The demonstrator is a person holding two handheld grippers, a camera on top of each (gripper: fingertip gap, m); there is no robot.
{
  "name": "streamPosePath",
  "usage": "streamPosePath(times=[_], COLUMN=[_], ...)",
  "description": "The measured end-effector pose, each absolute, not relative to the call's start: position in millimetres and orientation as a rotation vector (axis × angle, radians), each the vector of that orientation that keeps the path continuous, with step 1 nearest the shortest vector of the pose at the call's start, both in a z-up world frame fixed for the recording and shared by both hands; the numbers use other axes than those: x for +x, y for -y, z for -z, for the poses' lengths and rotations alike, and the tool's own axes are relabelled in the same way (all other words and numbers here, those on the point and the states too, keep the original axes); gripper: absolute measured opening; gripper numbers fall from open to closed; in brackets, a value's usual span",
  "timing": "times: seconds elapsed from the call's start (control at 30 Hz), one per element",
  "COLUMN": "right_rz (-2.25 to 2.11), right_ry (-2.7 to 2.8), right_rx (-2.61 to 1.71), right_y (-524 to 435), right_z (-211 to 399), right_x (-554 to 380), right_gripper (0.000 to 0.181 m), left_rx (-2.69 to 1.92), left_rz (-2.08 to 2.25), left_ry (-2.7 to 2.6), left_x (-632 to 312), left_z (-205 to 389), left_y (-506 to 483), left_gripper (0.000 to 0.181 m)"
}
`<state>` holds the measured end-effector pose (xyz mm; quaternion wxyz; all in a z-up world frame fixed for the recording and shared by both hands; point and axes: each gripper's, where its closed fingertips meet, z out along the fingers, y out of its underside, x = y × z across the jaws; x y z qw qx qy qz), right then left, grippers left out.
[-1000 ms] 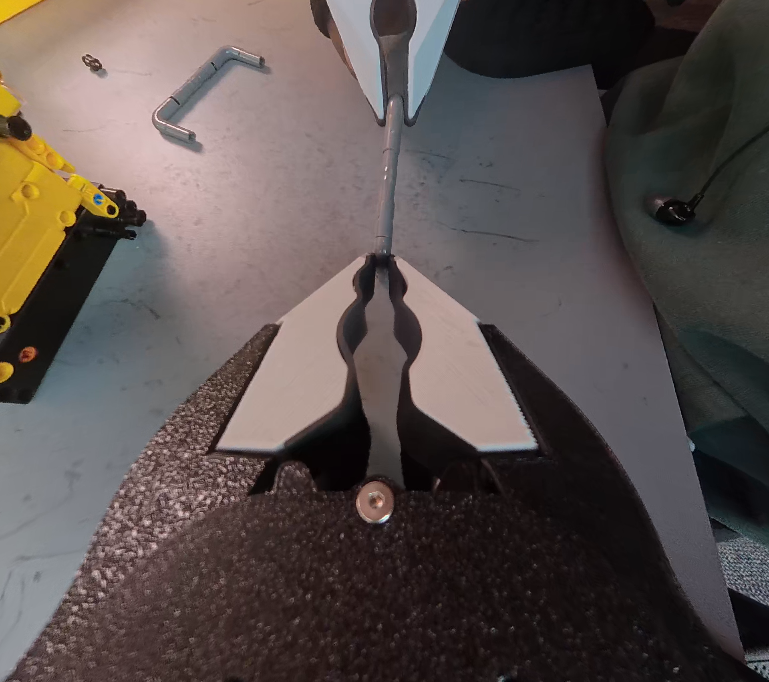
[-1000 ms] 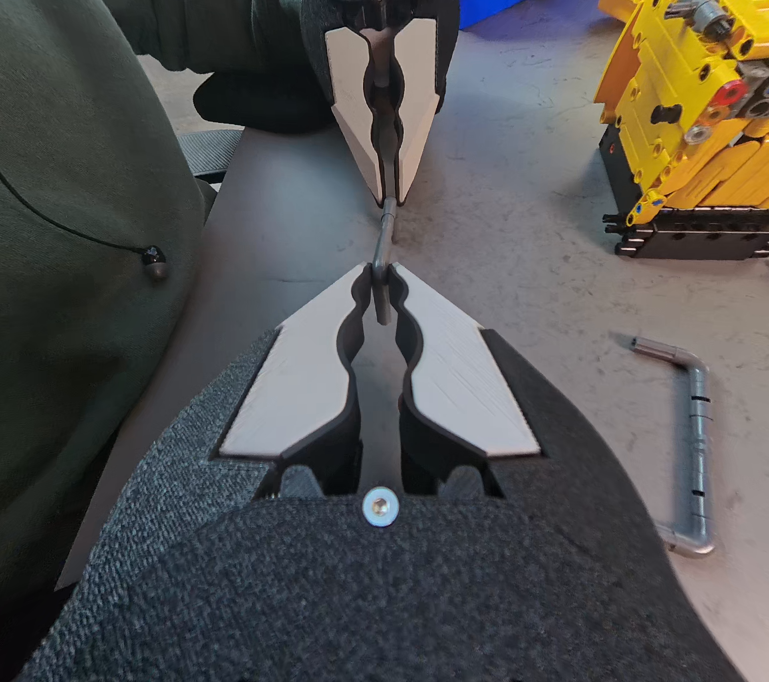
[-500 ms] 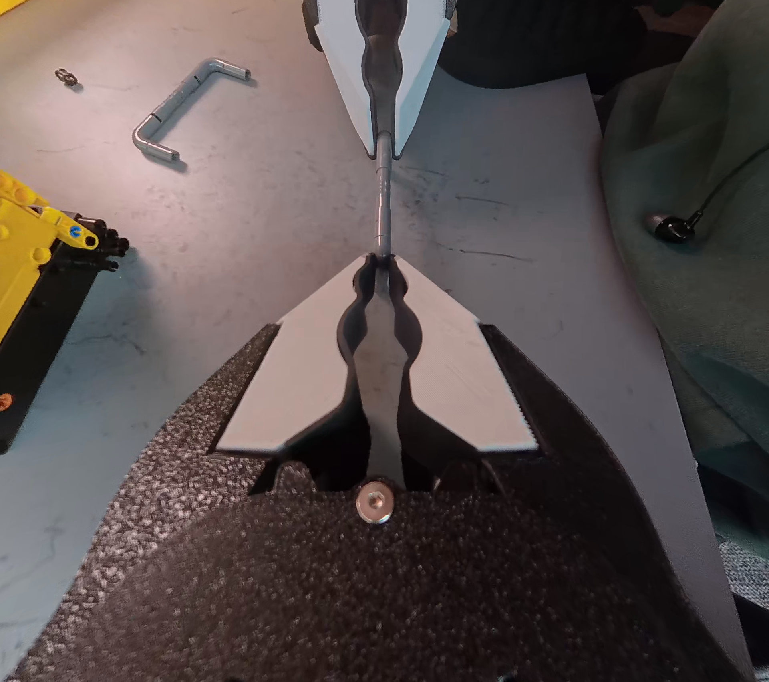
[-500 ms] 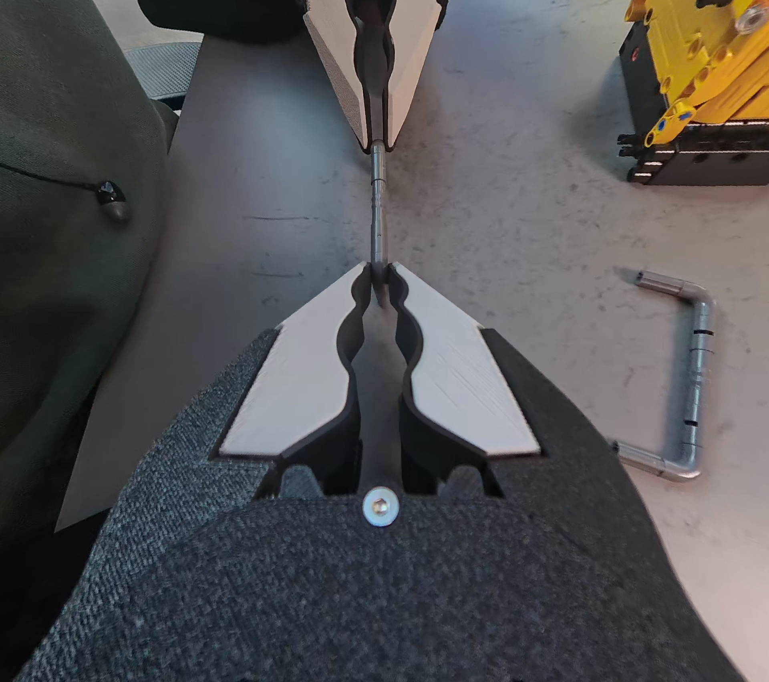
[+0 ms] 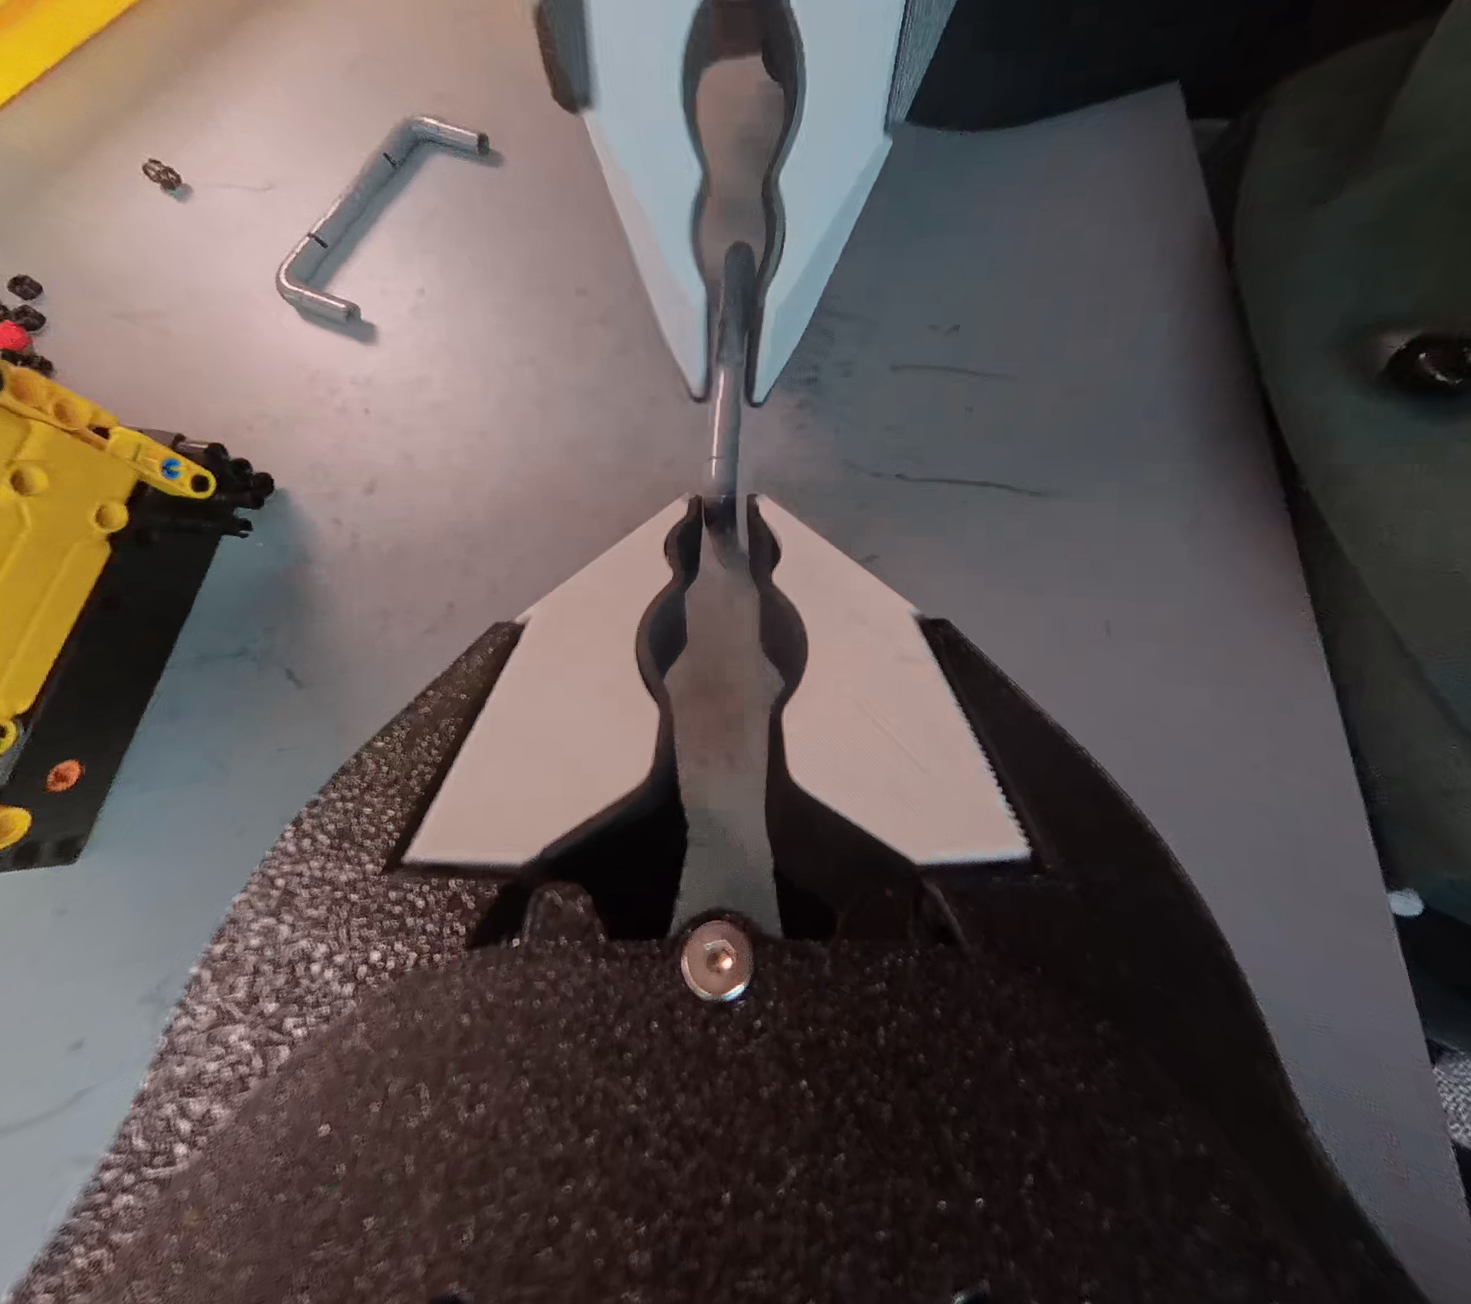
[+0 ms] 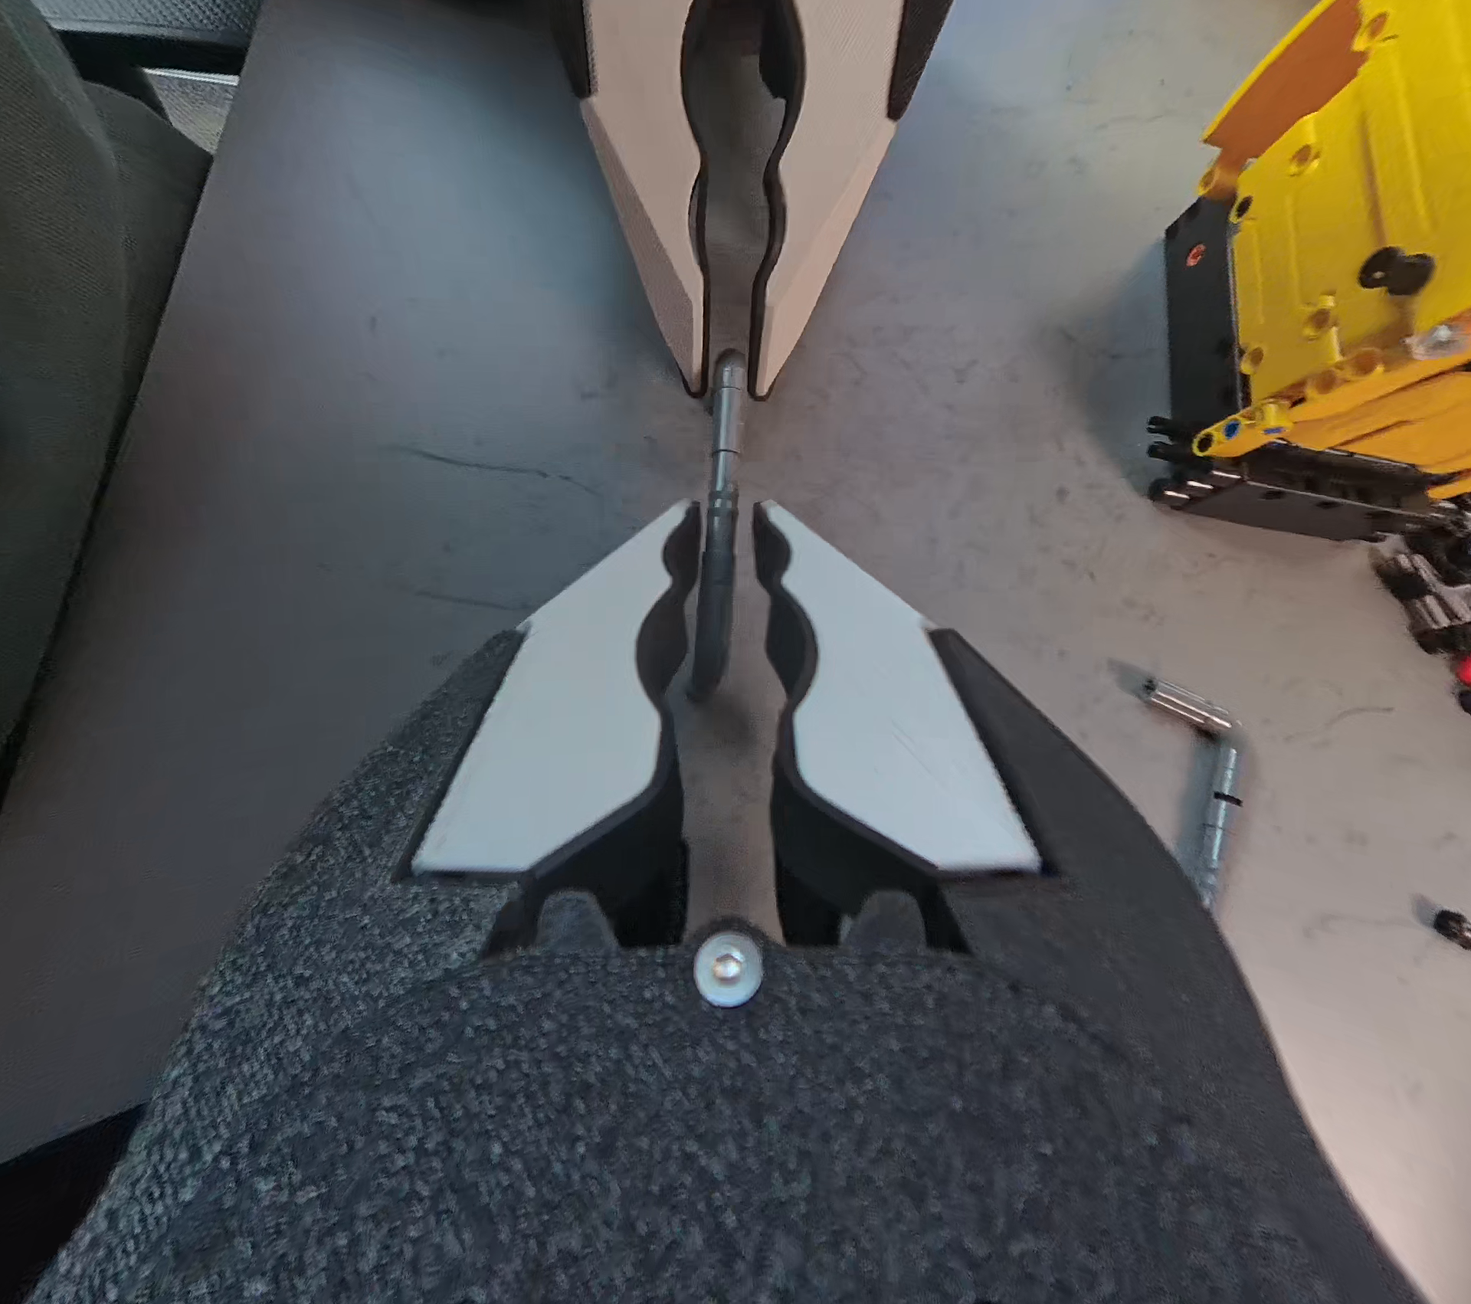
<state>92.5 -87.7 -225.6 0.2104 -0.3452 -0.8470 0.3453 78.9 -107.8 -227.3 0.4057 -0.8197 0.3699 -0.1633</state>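
Two tools face tip to tip, sharing one thin metal rod (image 5: 726,438) above the grey surface (image 5: 995,310).
Left tool (image 5: 724,506) is clamped on one rod end; right tool (image 6: 726,509) grips the other, the bent tail lying in its wavy channel, so the rod spans both. A second bent rod (image 5: 374,215) lies loose nearby, beside a yellow-and-black brick-built model (image 6: 1337,279). Surface scuffed, matte.

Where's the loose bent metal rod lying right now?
The loose bent rod lies flat on the grey table, low right in the right wrist view, below the yellow brick model; upper left in the left wrist view.
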Motion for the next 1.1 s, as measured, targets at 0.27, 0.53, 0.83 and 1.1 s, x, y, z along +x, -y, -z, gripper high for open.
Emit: streamPosePath(times=[0.27, 0.53, 0.83, 1.1], right_rz=[-1.650, -2.106, -2.318, -2.447], right_ry=[2.042, 1.992, 2.075, 2.078], right_rx=[-1.301, -1.361, -1.451, -1.544], right_y=[78.6, 96.0, 110.3, 110.7], right_z=[174.2, 154.9, 162.9, 167.0], right_x=[92.8, 109.8, 117.4, 117.7], right_gripper=[0.006, 0.006, 0.006, 0.006], left_rx=[-1.843, -1.628, -1.571, -1.565], left_rz=[0.580, 0.322, 0.219, 0.143], left_ry=[-0.751, -0.855, -1.050, -1.150], left_x=[72.7, 90.8, 108.2, 112.6], left_z=[178.4, 151.1, 159.2, 170.8], left_y=[107.9, 104.3, 118.3, 121.9], left_gripper=[0.043, 0.049, 0.031, 0.033])
